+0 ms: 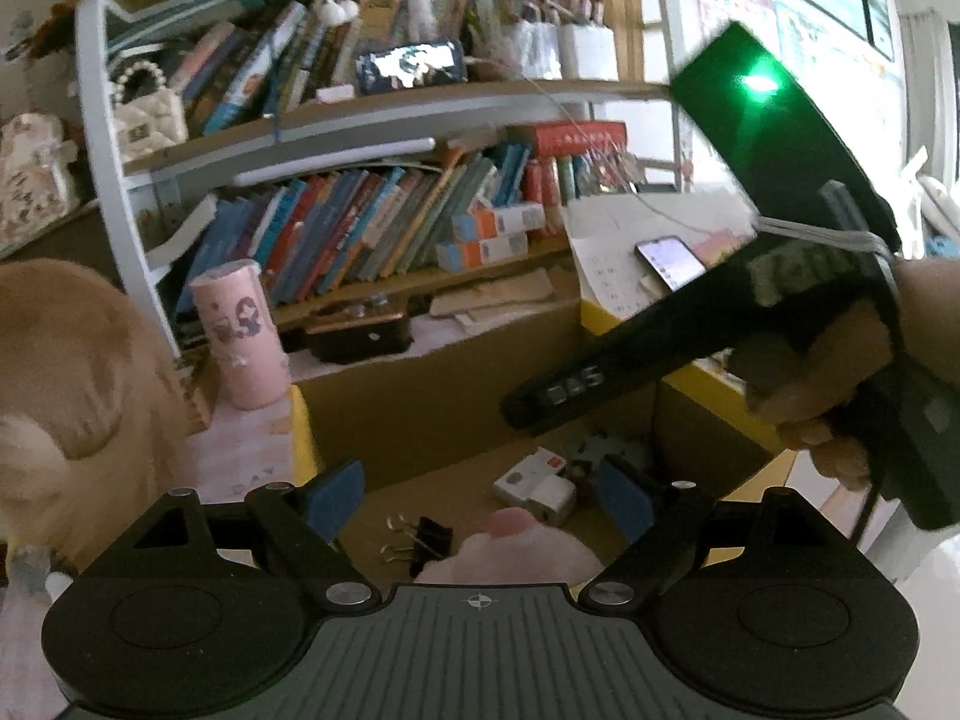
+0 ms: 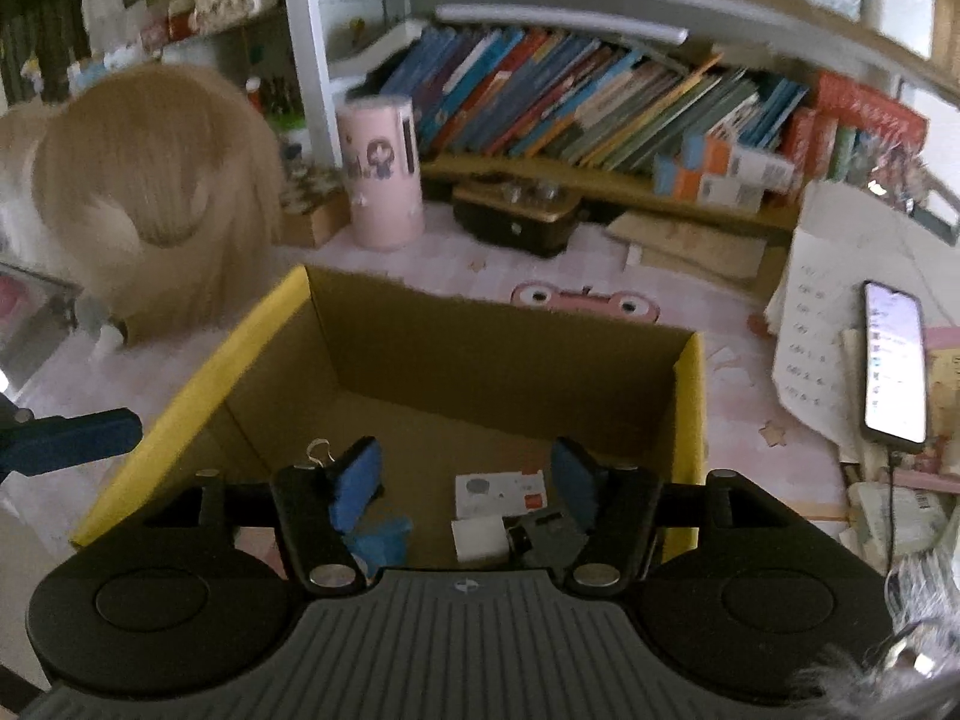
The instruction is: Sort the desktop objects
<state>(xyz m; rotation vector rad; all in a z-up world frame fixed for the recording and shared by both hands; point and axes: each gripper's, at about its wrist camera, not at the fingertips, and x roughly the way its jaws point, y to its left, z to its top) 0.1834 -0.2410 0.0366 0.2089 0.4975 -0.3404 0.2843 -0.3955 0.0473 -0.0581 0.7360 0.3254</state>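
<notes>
A cardboard box with yellow rims (image 2: 198, 372) stands on the desk, also in the left wrist view (image 1: 303, 438). Inside lie a white and orange card (image 2: 501, 489), a white block (image 2: 477, 537), a dark small part (image 2: 543, 531), a blue scrap (image 2: 384, 540) and binder clips (image 1: 423, 537). A white adapter (image 1: 543, 489) and a pink soft thing (image 1: 510, 552) show in the left wrist view. My left gripper (image 1: 480, 495) is open above the box. My right gripper (image 2: 471, 483) is open and empty over the box; its body (image 1: 720, 324) crosses the left wrist view.
A pink cylinder (image 2: 381, 174) stands behind the box, before shelves of books (image 2: 570, 102). A tan plush (image 2: 156, 192) sits at the left. A lit phone (image 2: 894, 366) lies on papers at the right. A dark case (image 2: 516, 216) lies behind the box.
</notes>
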